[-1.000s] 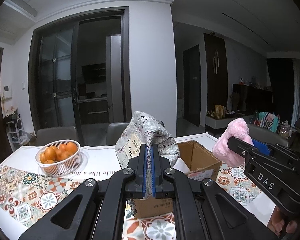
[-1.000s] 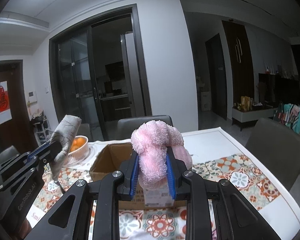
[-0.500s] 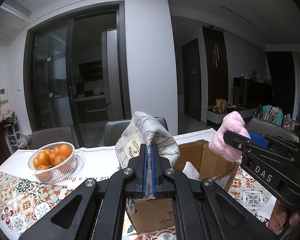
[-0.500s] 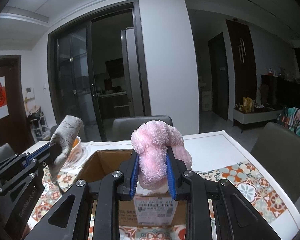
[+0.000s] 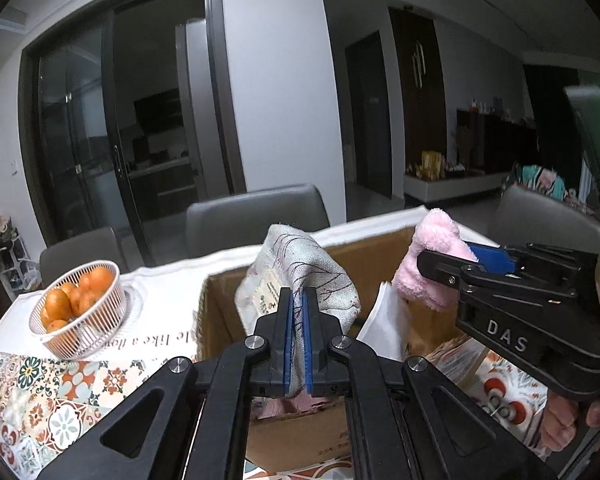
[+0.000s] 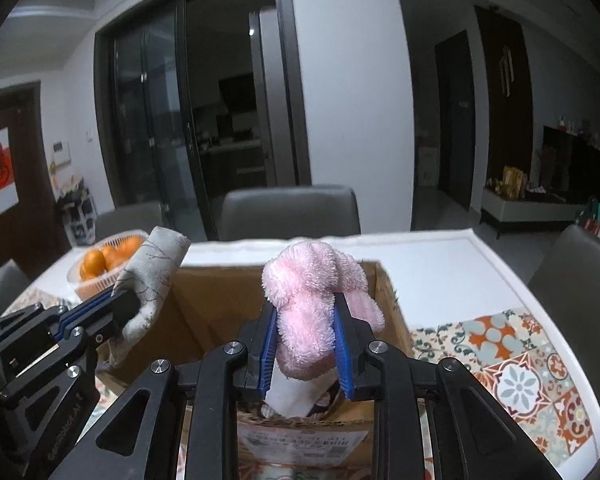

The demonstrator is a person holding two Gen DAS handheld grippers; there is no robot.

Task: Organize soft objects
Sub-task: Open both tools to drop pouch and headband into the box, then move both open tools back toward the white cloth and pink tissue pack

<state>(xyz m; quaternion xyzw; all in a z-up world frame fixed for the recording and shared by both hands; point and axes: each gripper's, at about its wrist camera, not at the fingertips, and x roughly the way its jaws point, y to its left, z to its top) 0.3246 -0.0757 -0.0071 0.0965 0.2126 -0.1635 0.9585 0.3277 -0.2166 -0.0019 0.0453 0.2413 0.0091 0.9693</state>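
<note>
A grey woven cloth (image 5: 300, 276) with a paper label stands pinched between the pads of my left gripper (image 5: 296, 300), which is shut on it over the left part of an open cardboard box (image 5: 372, 248). The pink fluffy plush (image 6: 308, 304) sits between the blue pads of my right gripper (image 6: 305, 308), whose jaws are opening while the pads still touch it. It hangs over the box (image 6: 220, 280) interior. Each view shows the other gripper: the right (image 5: 452, 264) with the plush (image 5: 432, 264), the left (image 6: 112, 308) with the cloth (image 6: 156, 264). White folded fabric (image 5: 384, 324) lies inside the box.
A white mesh basket of oranges (image 5: 80, 308) stands left of the box on a patterned tablecloth (image 5: 40, 392). Grey chairs (image 6: 288, 212) line the table's far side. A person's hand (image 5: 560, 428) grips the right tool.
Both grippers have come forward and down over the box, which now fills more of each view. The cloth and the plush have travelled along in the jaws.
</note>
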